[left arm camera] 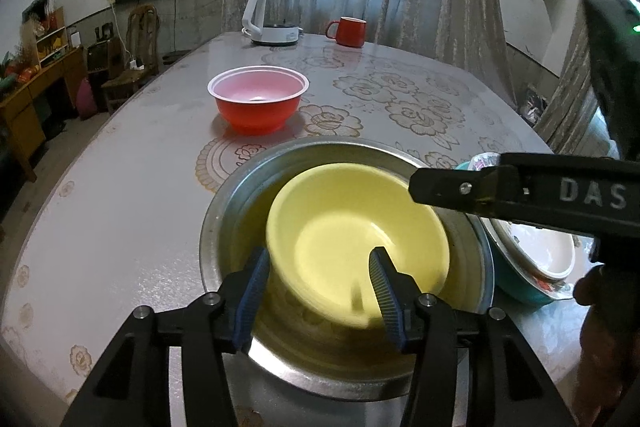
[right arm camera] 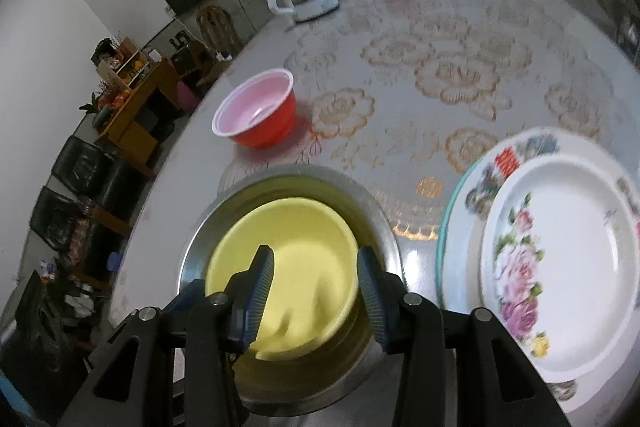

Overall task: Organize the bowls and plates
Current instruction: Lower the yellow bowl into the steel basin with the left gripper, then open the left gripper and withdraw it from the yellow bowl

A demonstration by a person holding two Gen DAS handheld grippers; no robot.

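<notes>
A yellow bowl [left arm camera: 352,239] sits tilted inside a steel basin [left arm camera: 240,195] near the table's front edge. My left gripper [left arm camera: 320,287] is open, one finger outside the bowl's near rim and one inside it. My right gripper [right arm camera: 316,291] is open above the same yellow bowl [right arm camera: 288,251] in the basin [right arm camera: 384,227]; it also shows in the left wrist view [left arm camera: 460,187]. A red bowl [left arm camera: 258,99] stands farther back, also in the right wrist view [right arm camera: 256,115]. Stacked floral plates [right arm camera: 560,255] lie on a teal bowl [left arm camera: 520,291] to the right.
A white kettle [left arm camera: 276,15] and a red mug [left arm camera: 348,31] stand at the table's far edge. The table [left arm camera: 120,207] has a floral cloth. Chairs and a wooden shelf stand off to the left.
</notes>
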